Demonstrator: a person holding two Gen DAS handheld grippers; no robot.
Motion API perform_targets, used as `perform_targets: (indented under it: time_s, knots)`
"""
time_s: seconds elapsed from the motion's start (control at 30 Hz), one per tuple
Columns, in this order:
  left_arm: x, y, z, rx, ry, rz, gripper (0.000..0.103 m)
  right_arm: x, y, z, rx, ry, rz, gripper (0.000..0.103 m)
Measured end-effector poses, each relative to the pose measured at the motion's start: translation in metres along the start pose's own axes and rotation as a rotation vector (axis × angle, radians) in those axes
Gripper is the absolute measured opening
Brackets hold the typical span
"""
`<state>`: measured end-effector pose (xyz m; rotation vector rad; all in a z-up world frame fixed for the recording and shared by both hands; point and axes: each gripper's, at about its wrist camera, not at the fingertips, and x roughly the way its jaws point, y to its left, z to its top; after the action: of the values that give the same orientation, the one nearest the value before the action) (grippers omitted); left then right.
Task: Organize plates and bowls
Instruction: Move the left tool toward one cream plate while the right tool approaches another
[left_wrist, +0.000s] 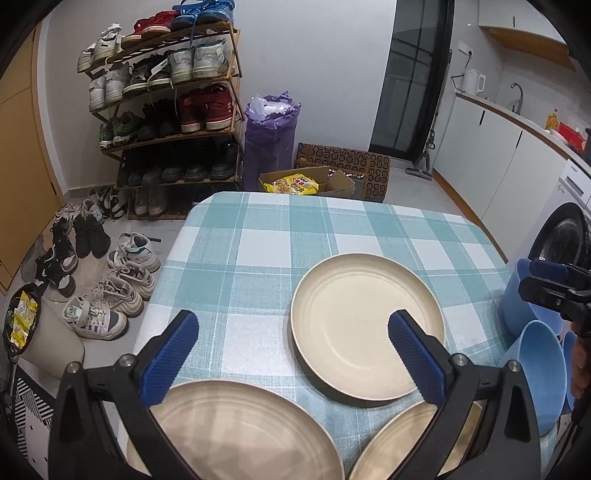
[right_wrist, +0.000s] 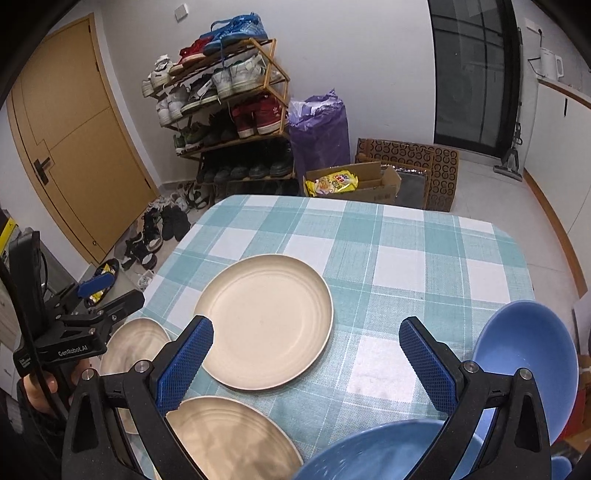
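A teal-and-white checked tablecloth (right_wrist: 406, 243) covers the table, with a loaded shoe rack (left_wrist: 166, 110) against the wall behind and loose sneakers on the floor. Three cream plates on the cloth: the far plate (right_wrist: 266, 317) sits whole near the middle, the left plate (left_wrist: 236, 432) lies under the left gripper (left_wrist: 293, 356), and the near plate (right_wrist: 229, 439) is cut off at the bottom edge. Blue bowls crowd the right edge of the table: a side bowl (right_wrist: 532, 358) tilted on its rim and a front bowl (right_wrist: 384, 454) half hidden below the right gripper (right_wrist: 306, 360). A third blue shape peeks in behind, too cropped to count for sure. Both grippers hover with fingers spread wide, holding nothing. The left gripper's fingers straddle bare cloth beside the far plate.
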<state>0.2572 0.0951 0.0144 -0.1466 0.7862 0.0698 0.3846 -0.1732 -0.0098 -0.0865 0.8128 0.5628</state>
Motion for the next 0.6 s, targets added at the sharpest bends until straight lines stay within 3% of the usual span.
perform_targets:
  time_s: [0.6]
  knots:
    - [0.037,-0.004,-0.001,0.022,0.070,0.002,0.103,0.054,-0.007,0.005,0.010,0.122,0.000,0.103]
